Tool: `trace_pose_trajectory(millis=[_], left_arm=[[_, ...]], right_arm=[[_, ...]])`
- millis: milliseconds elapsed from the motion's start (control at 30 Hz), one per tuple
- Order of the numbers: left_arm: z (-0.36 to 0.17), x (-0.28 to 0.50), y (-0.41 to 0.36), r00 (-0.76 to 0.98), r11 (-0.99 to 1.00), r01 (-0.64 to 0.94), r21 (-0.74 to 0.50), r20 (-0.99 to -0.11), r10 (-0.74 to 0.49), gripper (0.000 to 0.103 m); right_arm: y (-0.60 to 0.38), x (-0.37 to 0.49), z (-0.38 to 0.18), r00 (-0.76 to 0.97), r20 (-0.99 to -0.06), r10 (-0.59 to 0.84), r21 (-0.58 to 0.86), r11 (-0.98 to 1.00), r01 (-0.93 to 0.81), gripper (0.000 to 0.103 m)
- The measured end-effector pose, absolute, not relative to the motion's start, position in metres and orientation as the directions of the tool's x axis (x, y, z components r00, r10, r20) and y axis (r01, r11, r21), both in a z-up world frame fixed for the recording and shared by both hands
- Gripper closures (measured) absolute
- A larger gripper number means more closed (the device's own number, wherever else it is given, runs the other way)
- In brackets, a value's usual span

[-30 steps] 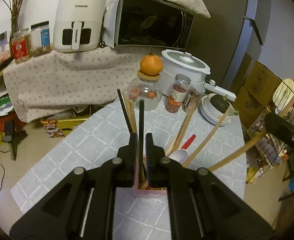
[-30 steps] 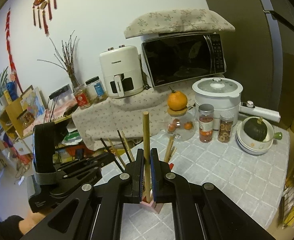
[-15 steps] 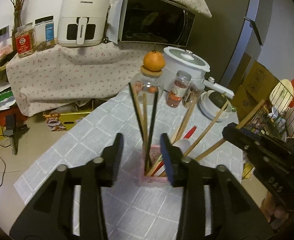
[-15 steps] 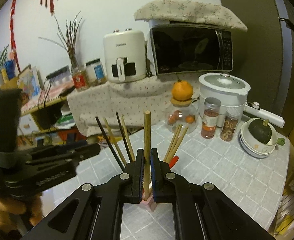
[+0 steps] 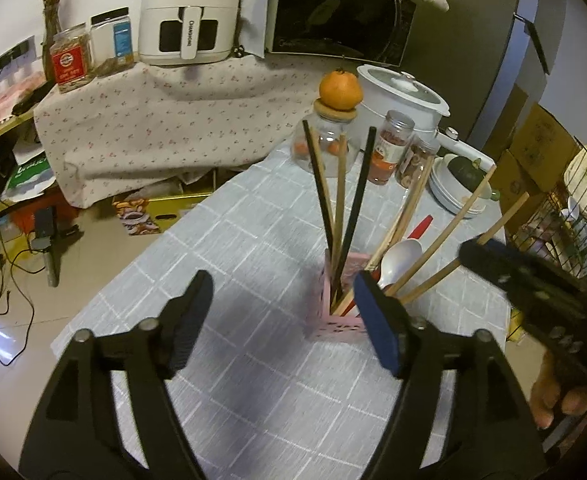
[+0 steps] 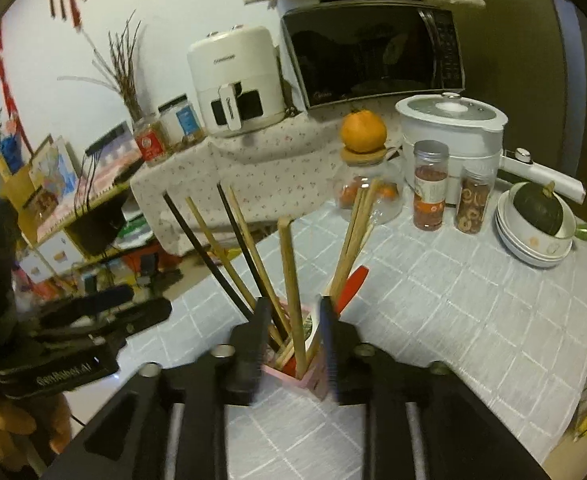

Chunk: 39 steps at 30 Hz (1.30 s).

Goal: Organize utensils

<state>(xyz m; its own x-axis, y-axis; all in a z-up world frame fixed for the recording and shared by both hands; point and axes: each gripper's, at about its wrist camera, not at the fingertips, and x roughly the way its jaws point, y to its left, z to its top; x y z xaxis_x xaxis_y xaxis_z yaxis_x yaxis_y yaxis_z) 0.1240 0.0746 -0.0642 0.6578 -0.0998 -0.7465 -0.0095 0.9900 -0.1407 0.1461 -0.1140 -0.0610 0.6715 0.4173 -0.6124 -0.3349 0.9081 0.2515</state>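
Both grippers opening, nothing pinched. Right gripper [image 6: 293, 334] jaws part around a bamboo chopstick [image 6: 291, 280] that stands free in the pink holder [image 6: 313, 382], pads off it. Left gripper [image 5: 281, 320] spread wide, empty; holder [image 5: 335, 326] sits just ahead and right of its gap, black chopsticks [image 5: 357, 200] leaning upright. Long axes near vertical, fanned. Right gripper is the nearer one. Likely next: back both out upward without snagging the sticks.
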Motion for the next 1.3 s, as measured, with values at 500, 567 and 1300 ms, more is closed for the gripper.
trace_pose_trajectory(millis=[500, 567, 1300], left_arm=[[-0.031, 0.074, 0.047, 0.677, 0.998, -0.057, -0.021, -0.736, 0.023, 0.002], [-0.025, 0.065, 0.041, 0.688, 0.998, -0.057, 0.012, -0.724, 0.048, 0.001], [0.008, 0.028, 0.02, 0.781, 1.0, -0.023, -0.01, -0.625, 0.012, 0.001]], right_arm=[[-0.173, 0.083, 0.001, 0.745, -0.639, 0.194, 0.138, 0.981, -0.138, 0.014], [-0.182, 0.073, 0.001, 0.745, -0.655, 0.126, 0.101, 0.992, -0.079, 0.012], [-0.18, 0.036, 0.023, 0.795, -0.606, 0.032, 0.006, 0.999, -0.036, 0.0]])
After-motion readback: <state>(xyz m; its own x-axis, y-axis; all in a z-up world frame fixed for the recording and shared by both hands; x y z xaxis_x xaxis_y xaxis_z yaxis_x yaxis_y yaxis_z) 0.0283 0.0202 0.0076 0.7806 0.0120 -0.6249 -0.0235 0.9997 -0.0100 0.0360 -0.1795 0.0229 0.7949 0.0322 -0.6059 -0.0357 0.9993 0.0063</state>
